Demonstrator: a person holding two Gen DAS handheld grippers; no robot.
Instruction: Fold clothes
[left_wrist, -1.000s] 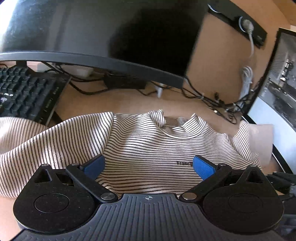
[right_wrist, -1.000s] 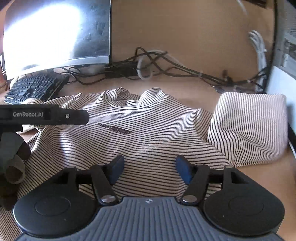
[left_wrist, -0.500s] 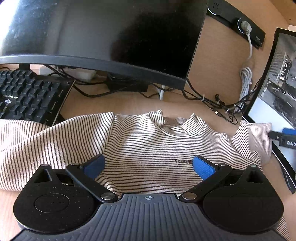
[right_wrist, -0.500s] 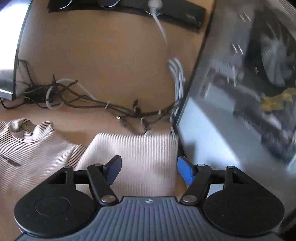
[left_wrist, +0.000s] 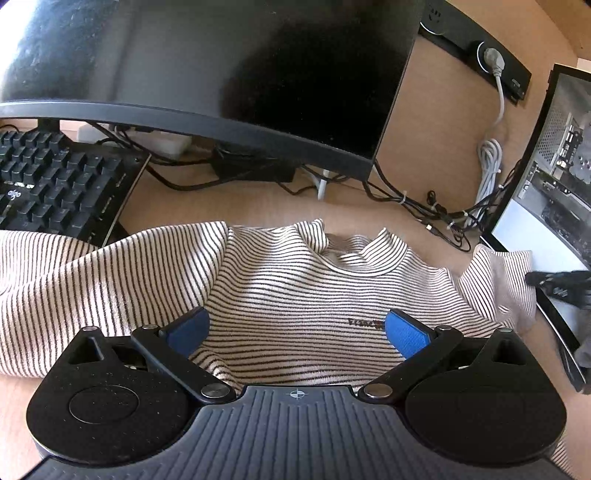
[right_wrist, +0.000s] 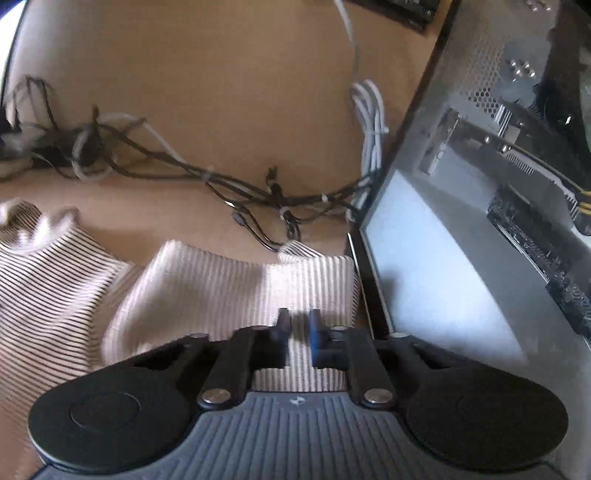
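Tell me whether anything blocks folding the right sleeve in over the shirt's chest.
Nothing visible does. The right tongs have just closed on the sleeve beside the computer case. The shirt's chest lies bare, with the open left tongs low at its near edge.

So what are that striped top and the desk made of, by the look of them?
Striped top: soft ribbed knit, probably cotton jersey; matte, it wrinkles and drapes in folds. Desk: smooth, tan, matte surface, likely wood laminate; no grain is clear.
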